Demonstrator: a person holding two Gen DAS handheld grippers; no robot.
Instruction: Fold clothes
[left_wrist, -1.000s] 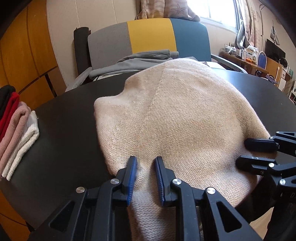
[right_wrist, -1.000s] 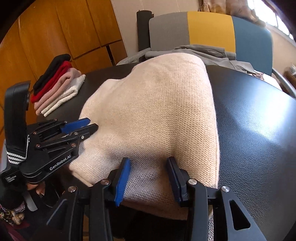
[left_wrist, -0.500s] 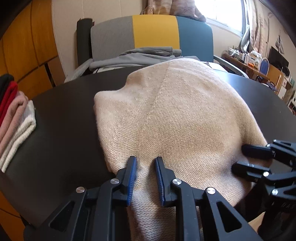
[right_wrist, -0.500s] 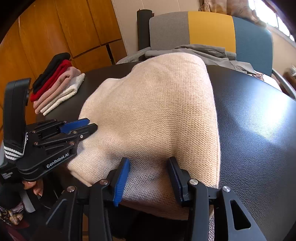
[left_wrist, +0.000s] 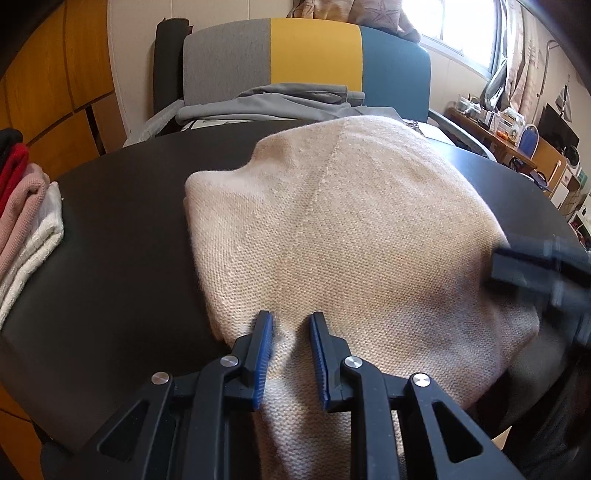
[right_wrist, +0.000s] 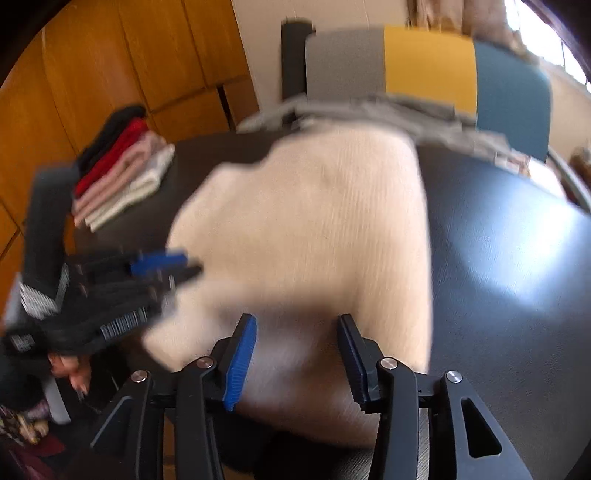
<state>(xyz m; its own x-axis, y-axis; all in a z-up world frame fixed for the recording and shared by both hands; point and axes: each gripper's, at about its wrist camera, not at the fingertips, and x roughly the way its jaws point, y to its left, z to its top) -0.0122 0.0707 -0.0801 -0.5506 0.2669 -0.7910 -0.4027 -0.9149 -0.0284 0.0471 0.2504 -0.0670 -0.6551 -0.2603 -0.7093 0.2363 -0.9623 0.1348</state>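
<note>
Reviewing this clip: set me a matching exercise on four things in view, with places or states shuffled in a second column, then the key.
Things:
1. cream knit sweater
2. stack of folded clothes
3. grey garment
4. left gripper

Places or states:
A. on the chair seat beyond the table
B. at the table's left edge
C. spread across the middle of the dark table
D. fingers either side of the sweater's near edge, a gap between them

Pairs: 1-C, 2-B, 3-A, 4-D
</note>
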